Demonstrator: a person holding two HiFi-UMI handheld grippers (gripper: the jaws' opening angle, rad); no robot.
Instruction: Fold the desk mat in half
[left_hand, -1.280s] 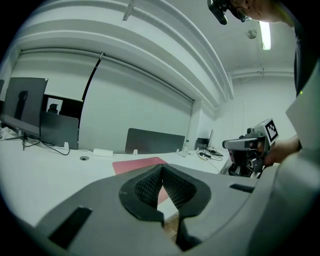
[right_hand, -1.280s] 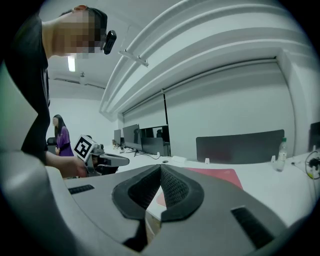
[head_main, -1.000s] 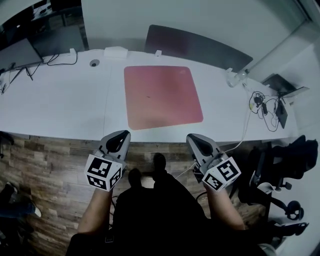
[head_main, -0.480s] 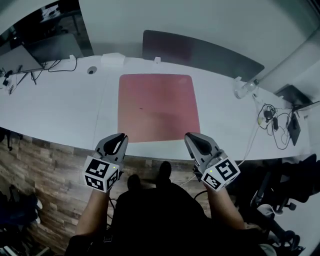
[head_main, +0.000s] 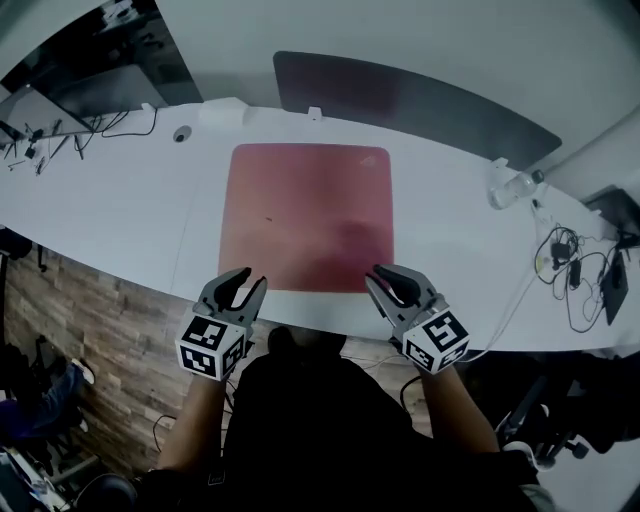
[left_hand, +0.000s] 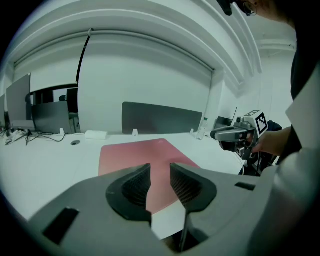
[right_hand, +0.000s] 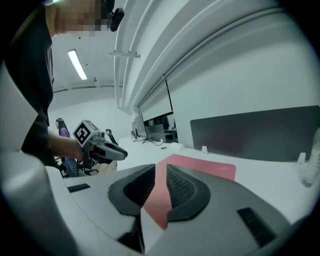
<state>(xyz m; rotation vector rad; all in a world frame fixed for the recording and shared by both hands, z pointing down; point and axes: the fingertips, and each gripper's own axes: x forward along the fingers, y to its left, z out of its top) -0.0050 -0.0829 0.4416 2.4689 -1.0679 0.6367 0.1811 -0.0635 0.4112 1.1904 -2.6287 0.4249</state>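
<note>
At counter near edge | left hand-held gripper, right hand-held gripper: jaws just opening, narrow, nothing between | desk mat flat, close to that edge | likely light, limp: pinch its near corners

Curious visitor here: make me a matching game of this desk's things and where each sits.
1. flat red desk mat
2. dark grey partition panel
3. clear plastic bottle
4. small white rectangular box

a. on the table, right of the mat
b. upright along the table's far edge
c. mid-table, lying flat
d. by the mat's far left corner

Pairs: 1-c, 2-b, 3-a, 4-d
</note>
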